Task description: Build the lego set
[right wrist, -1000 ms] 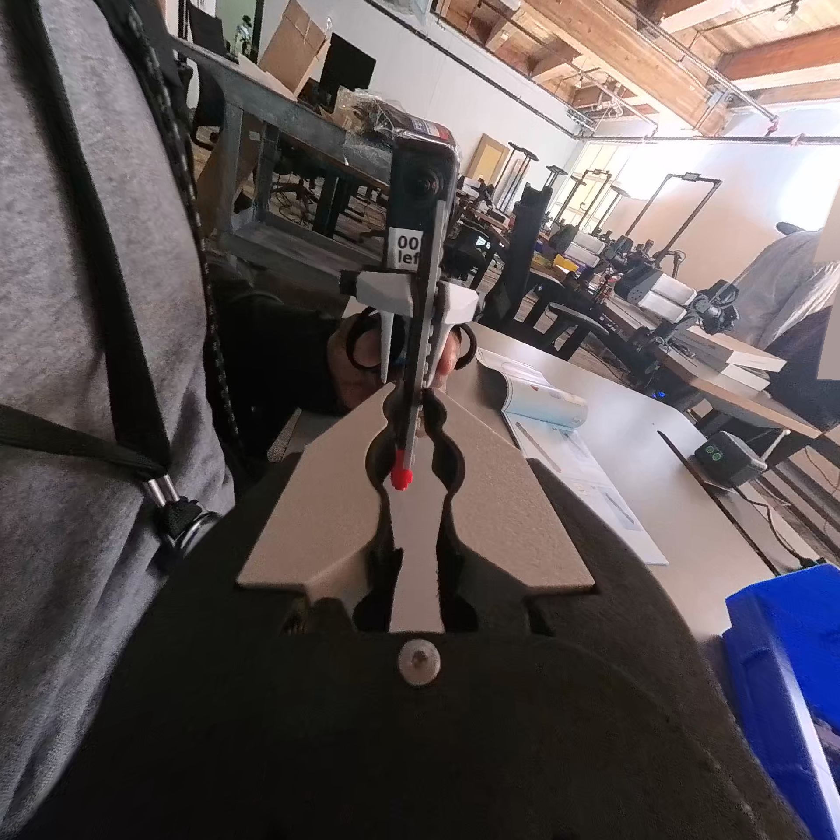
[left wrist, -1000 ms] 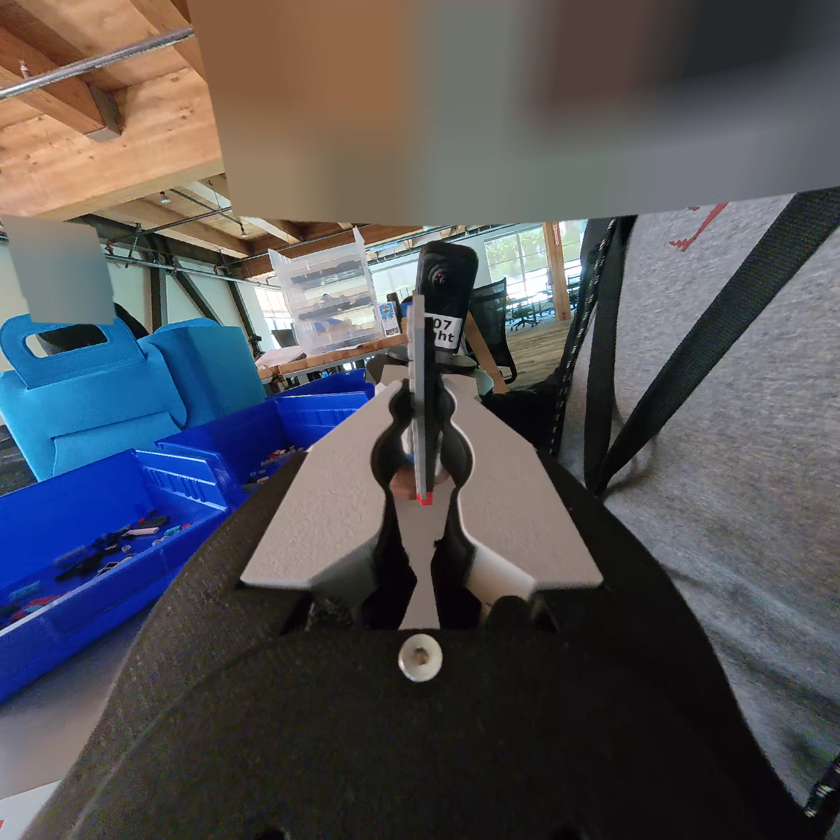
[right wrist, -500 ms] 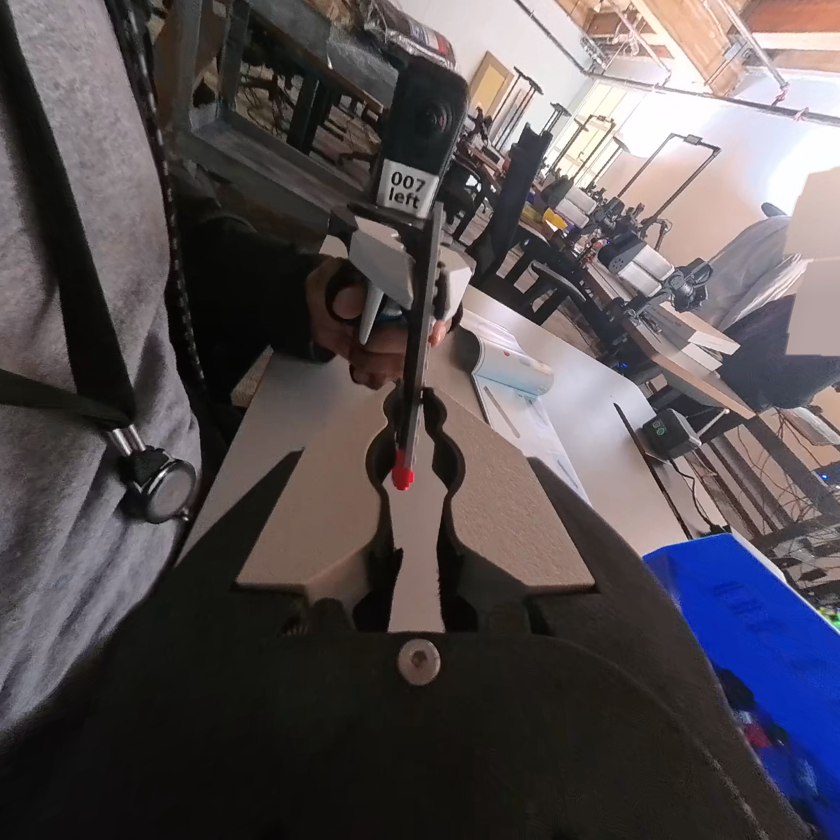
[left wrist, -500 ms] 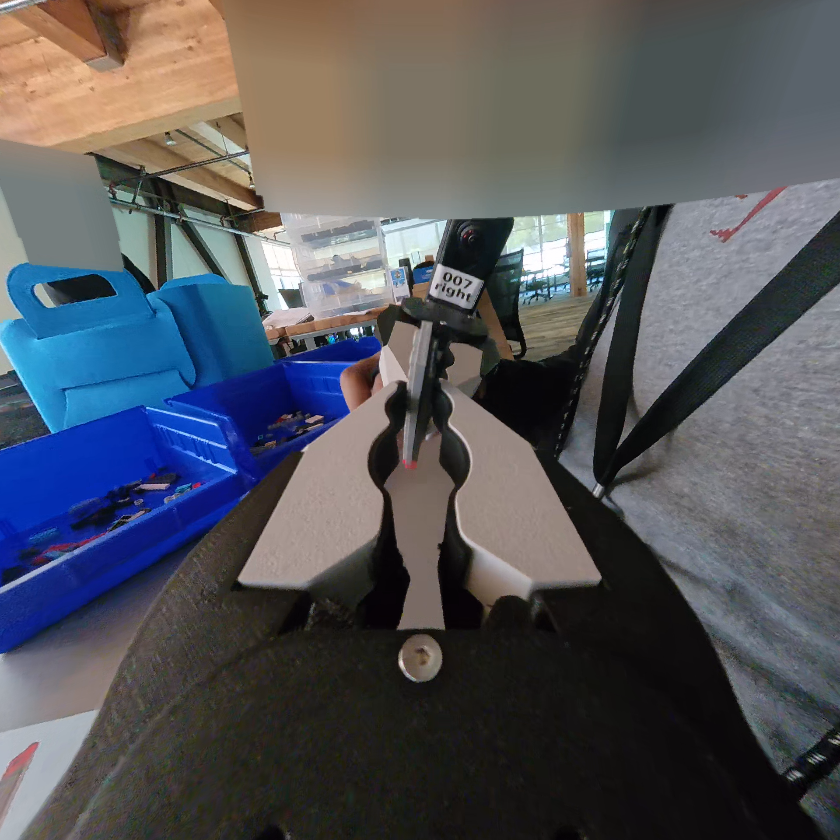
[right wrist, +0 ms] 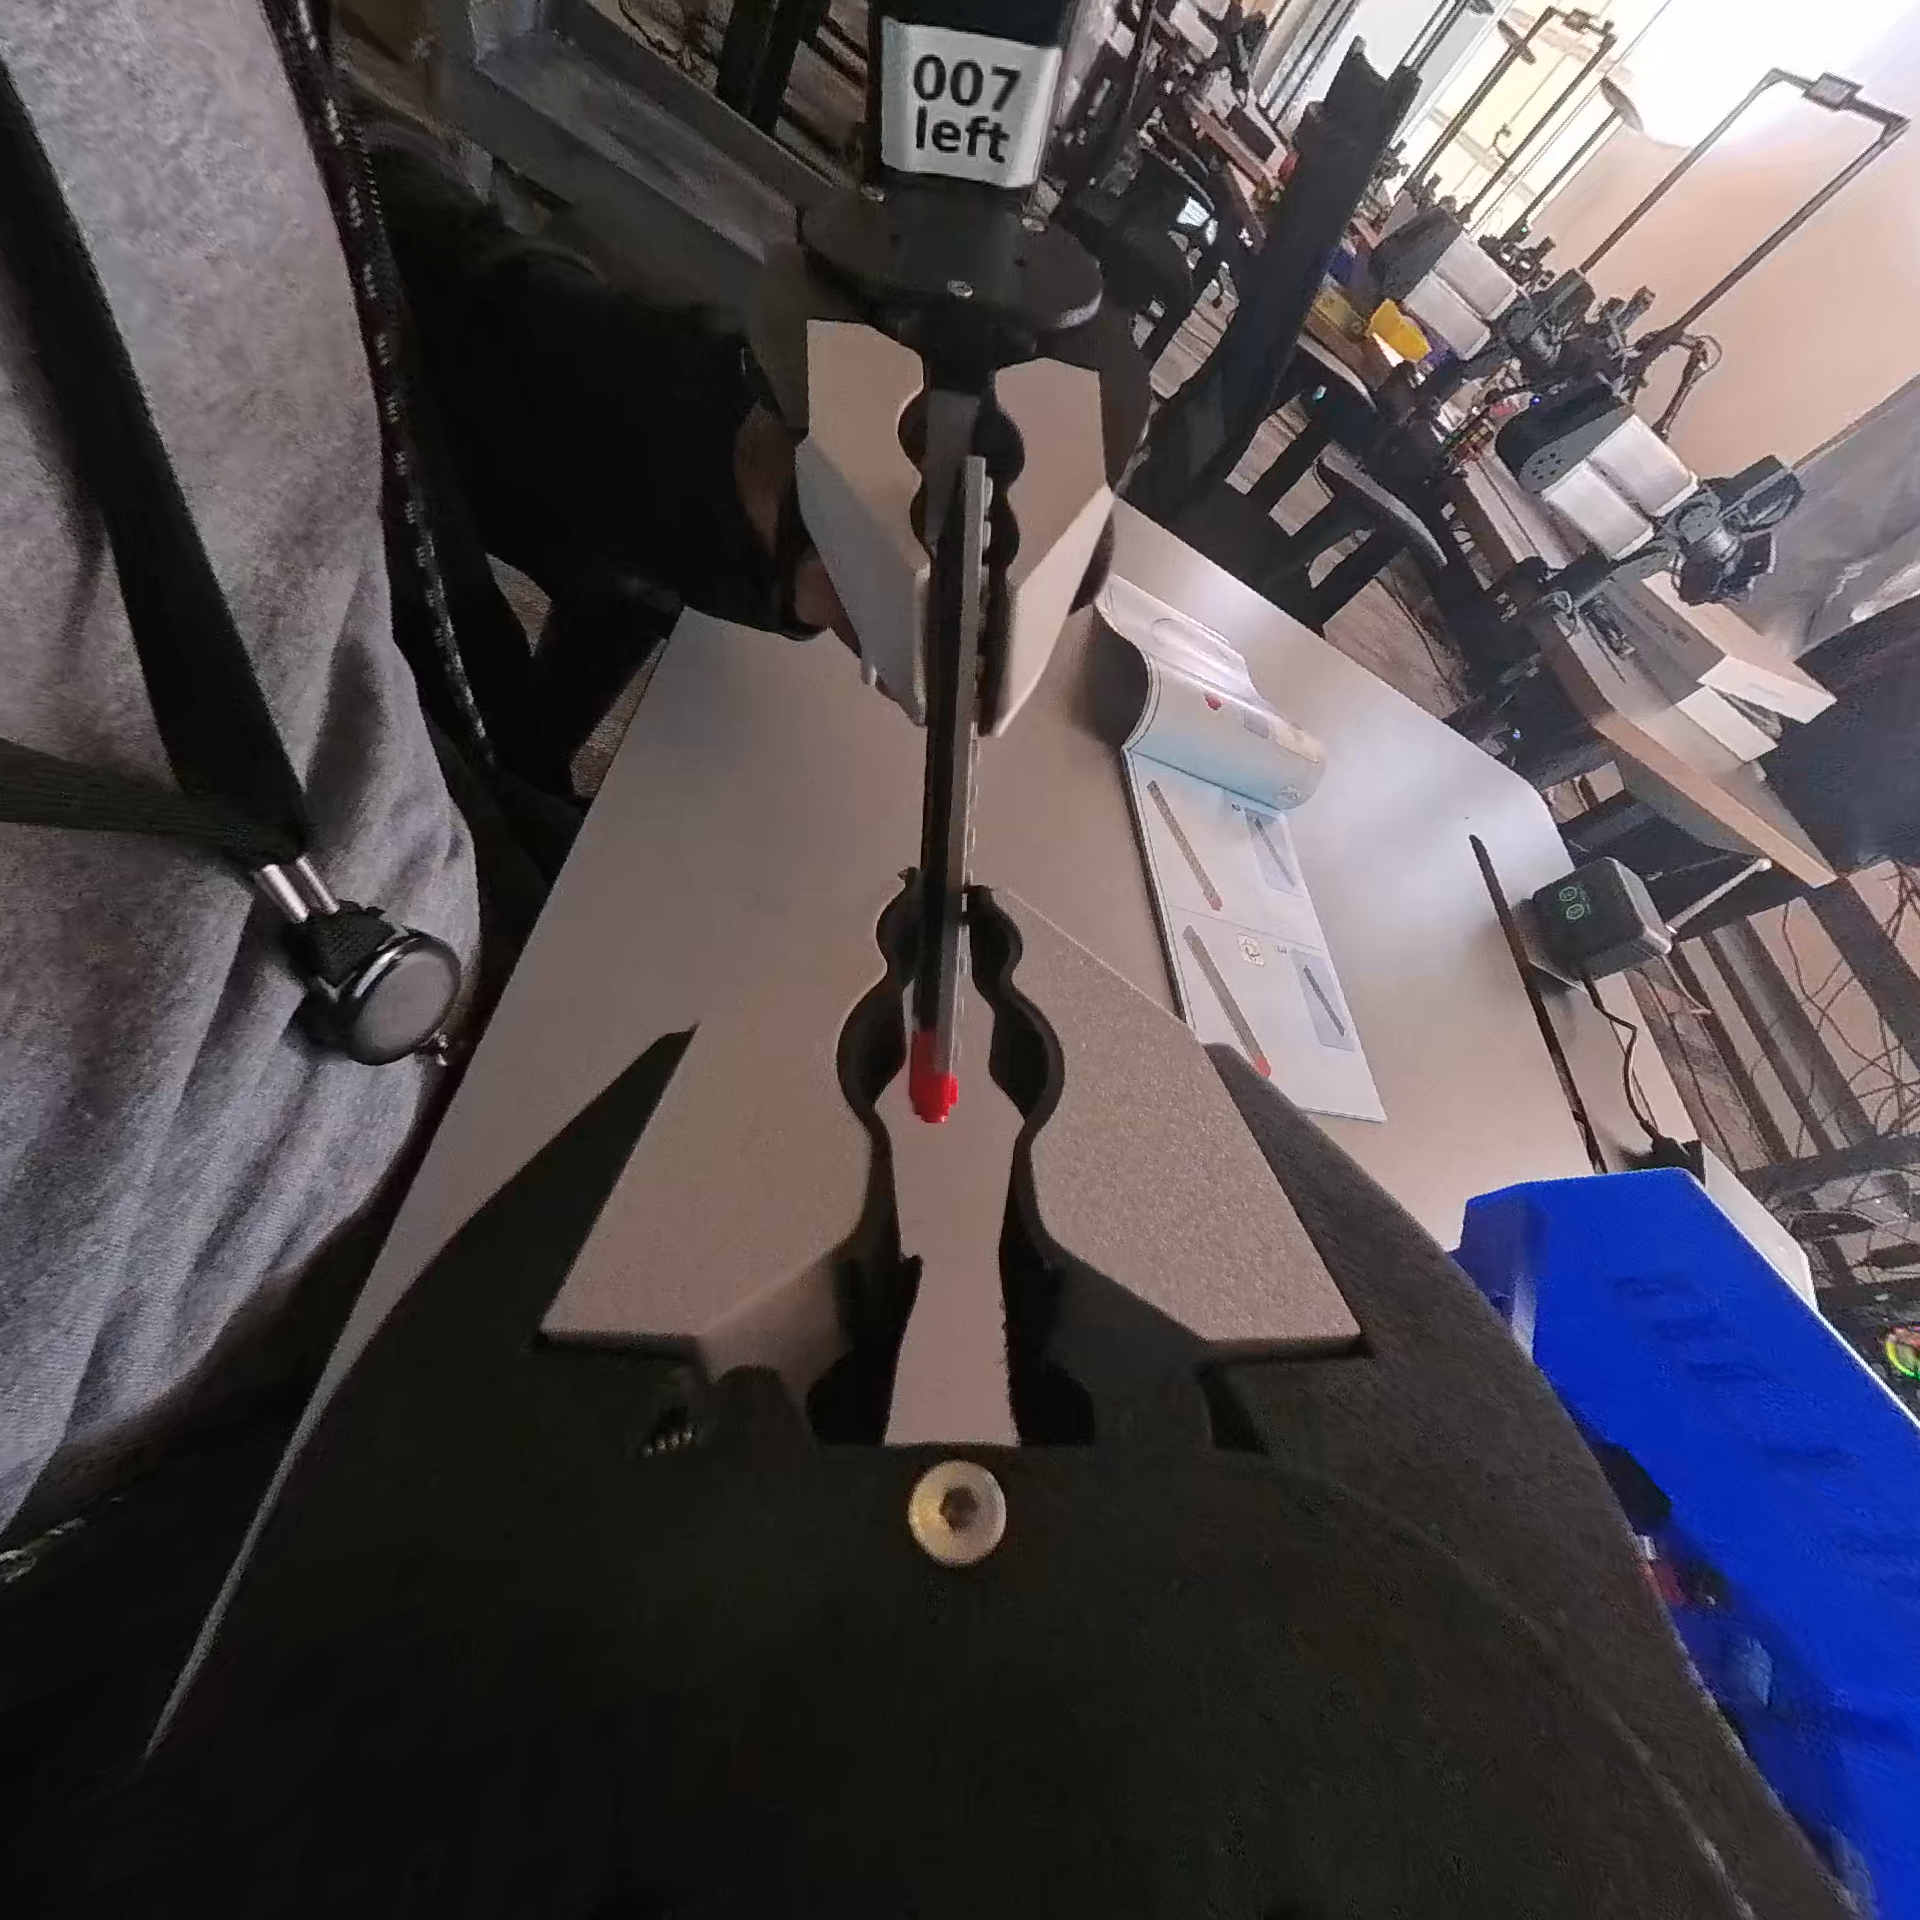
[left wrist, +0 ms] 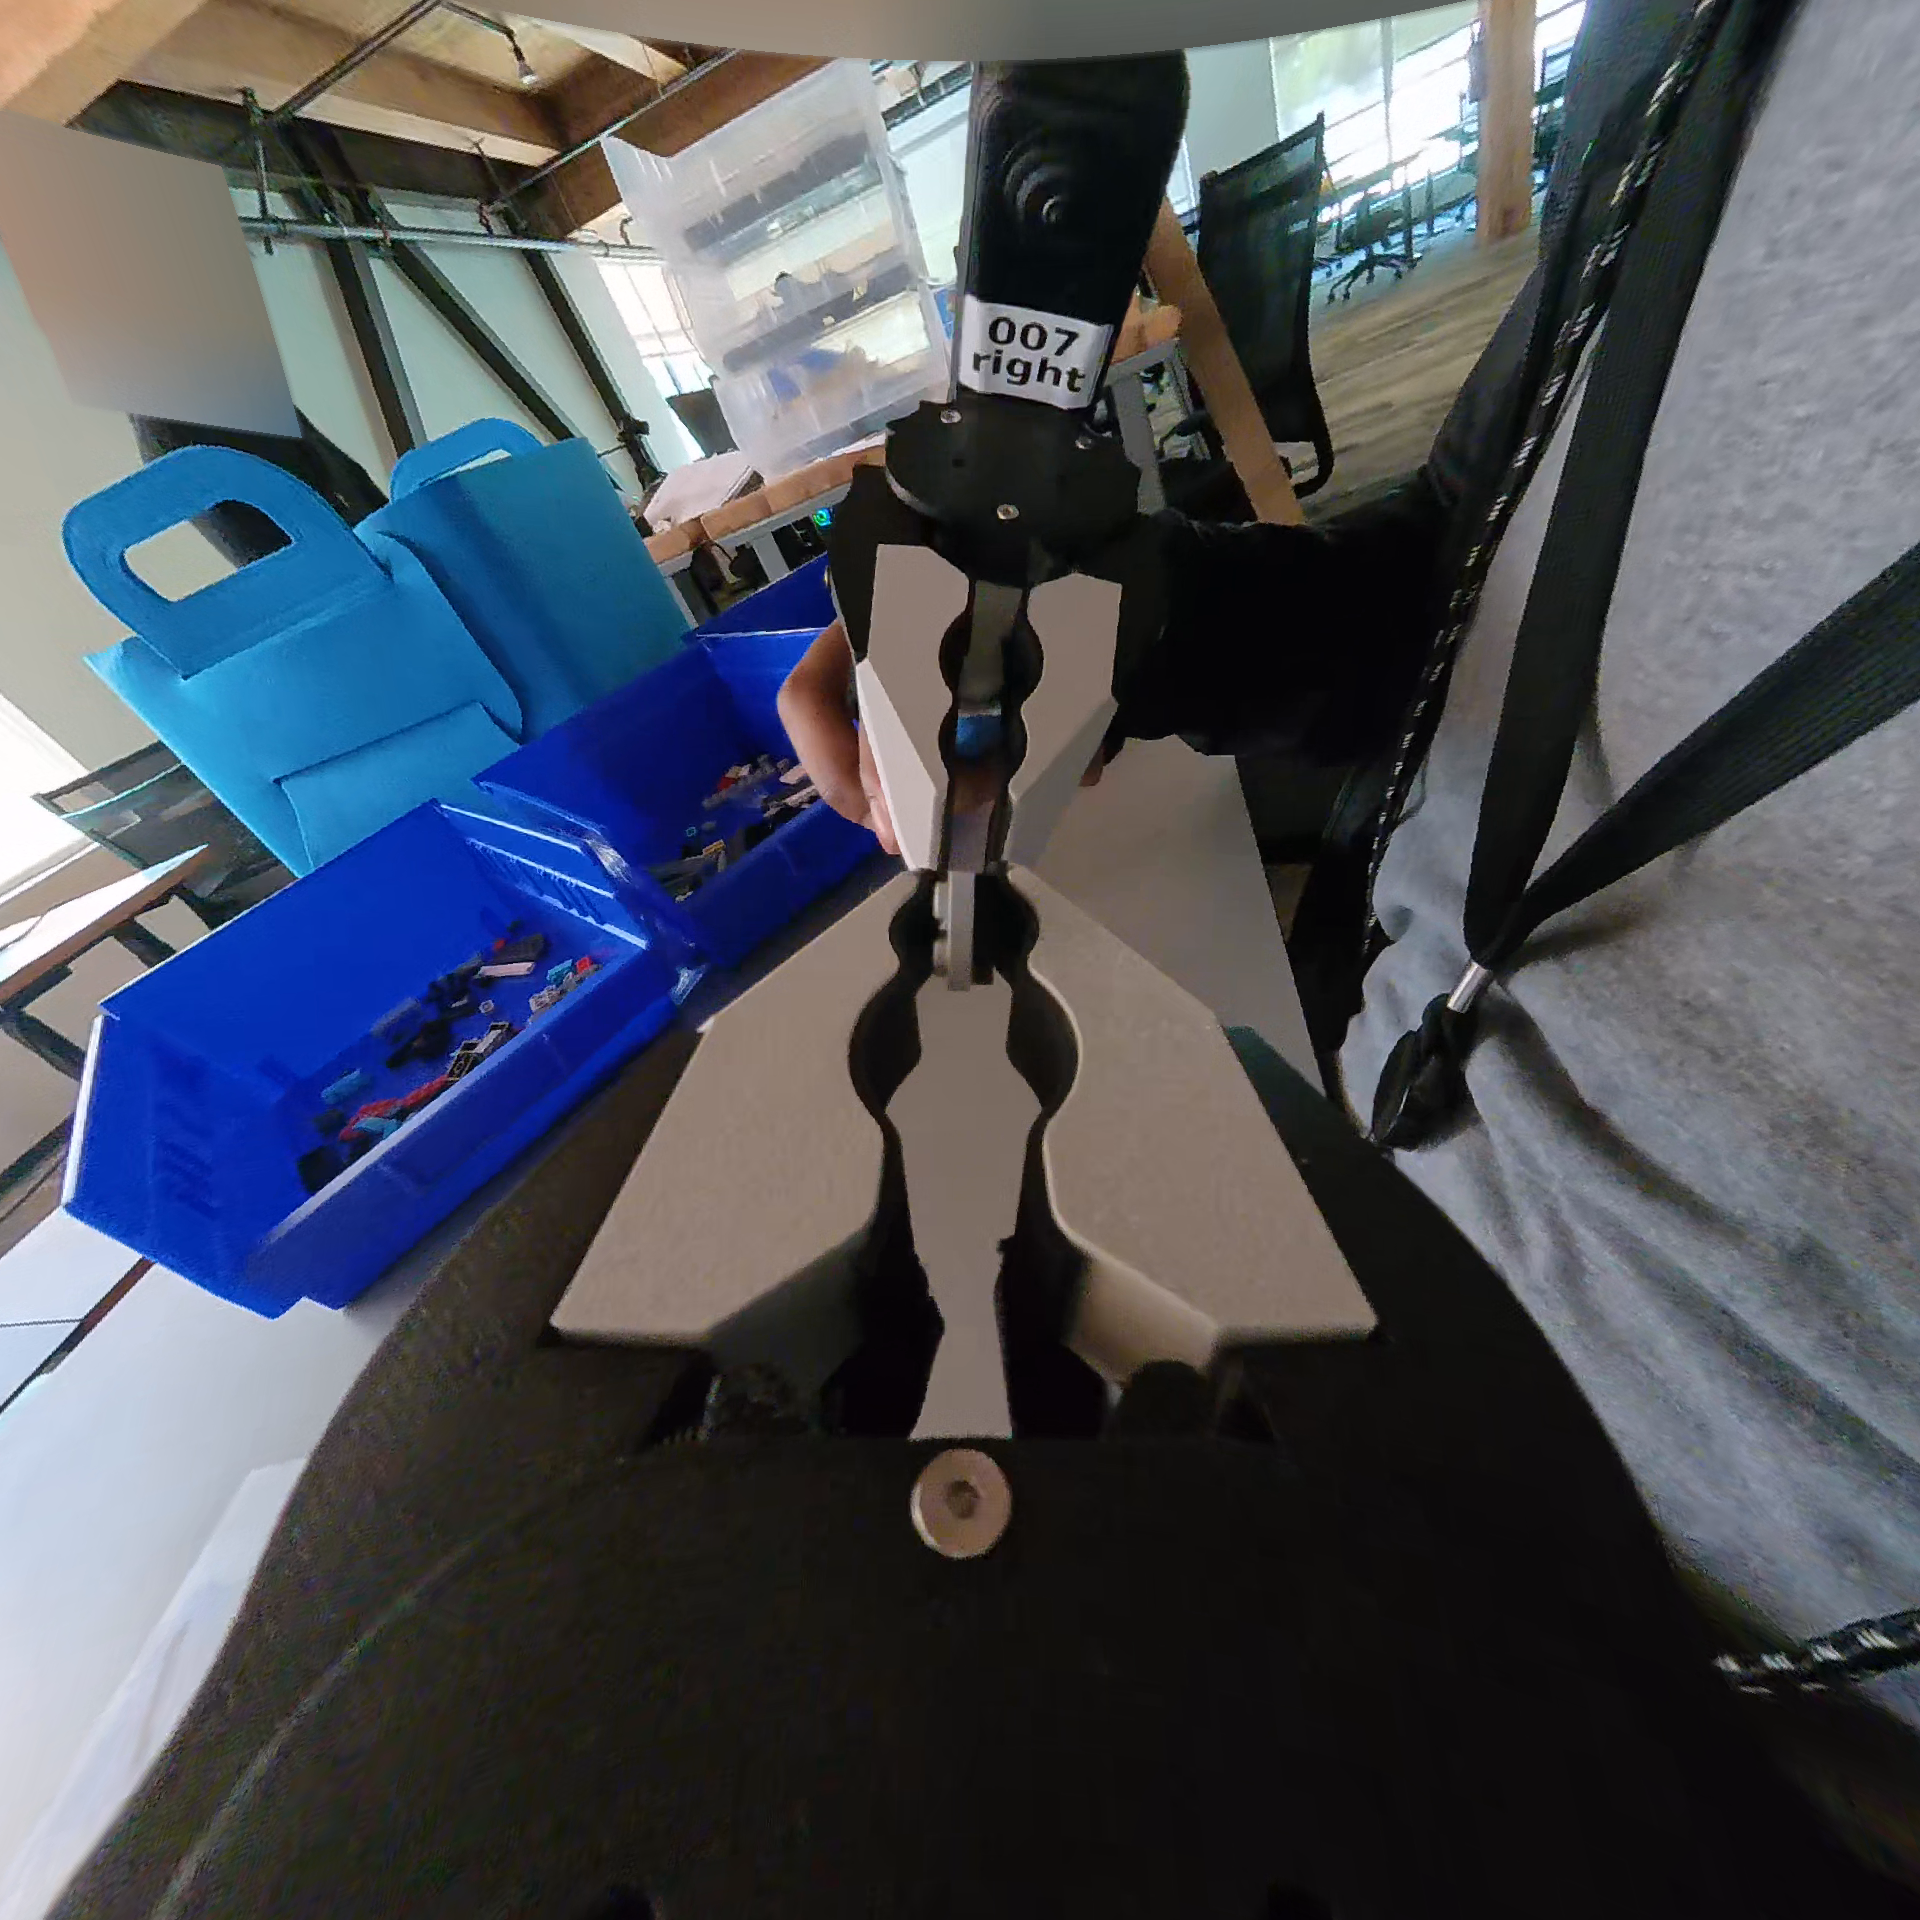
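While the two tools face each other tip to tip above the grey desk (right wrist: 727, 831), a long thin lego strip (right wrist: 961, 790) spans the gap between them. The right tongs (right wrist: 940, 914) are closed on its near end, where a small red piece (right wrist: 932, 1081) juts back past the grip. The left tongs (left wrist: 961, 904) pinch the other end of the strip (left wrist: 958, 935), closed on it as well; a blue bit (left wrist: 974, 734) shows between the right tongs (left wrist: 971, 831) in that view. Blue bins (left wrist: 343, 1039) of loose bricks sit on the desk to the left of the right-hand tool, and an open instruction booklet (right wrist: 1226, 852) lies flat beyond the left-hand one.
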Tool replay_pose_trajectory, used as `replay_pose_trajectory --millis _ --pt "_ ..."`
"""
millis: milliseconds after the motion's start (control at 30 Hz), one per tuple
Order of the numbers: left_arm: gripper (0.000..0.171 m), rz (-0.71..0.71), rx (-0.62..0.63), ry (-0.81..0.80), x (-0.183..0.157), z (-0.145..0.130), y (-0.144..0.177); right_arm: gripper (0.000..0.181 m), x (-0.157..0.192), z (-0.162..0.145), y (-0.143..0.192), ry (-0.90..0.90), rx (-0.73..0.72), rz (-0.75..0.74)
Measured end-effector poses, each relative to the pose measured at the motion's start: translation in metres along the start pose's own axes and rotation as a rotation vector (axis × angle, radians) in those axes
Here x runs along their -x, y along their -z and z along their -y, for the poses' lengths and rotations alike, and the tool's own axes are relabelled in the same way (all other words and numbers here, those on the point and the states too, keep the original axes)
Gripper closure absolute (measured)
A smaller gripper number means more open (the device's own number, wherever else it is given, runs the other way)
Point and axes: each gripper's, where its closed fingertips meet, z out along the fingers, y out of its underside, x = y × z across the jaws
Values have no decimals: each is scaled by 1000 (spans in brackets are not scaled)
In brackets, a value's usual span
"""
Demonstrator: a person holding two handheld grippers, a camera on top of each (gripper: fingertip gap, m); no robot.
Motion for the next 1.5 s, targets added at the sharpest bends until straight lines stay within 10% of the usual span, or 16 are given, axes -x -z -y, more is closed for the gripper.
replay_pose_trajectory --millis 933,1500 --pt "163 79 -229 -48 12 17 22 147 -8 15 8 -102 -193 -27" --pt "163 34 -283 -15 38 12 17 165 -34 20 -10 -93 -321 60"
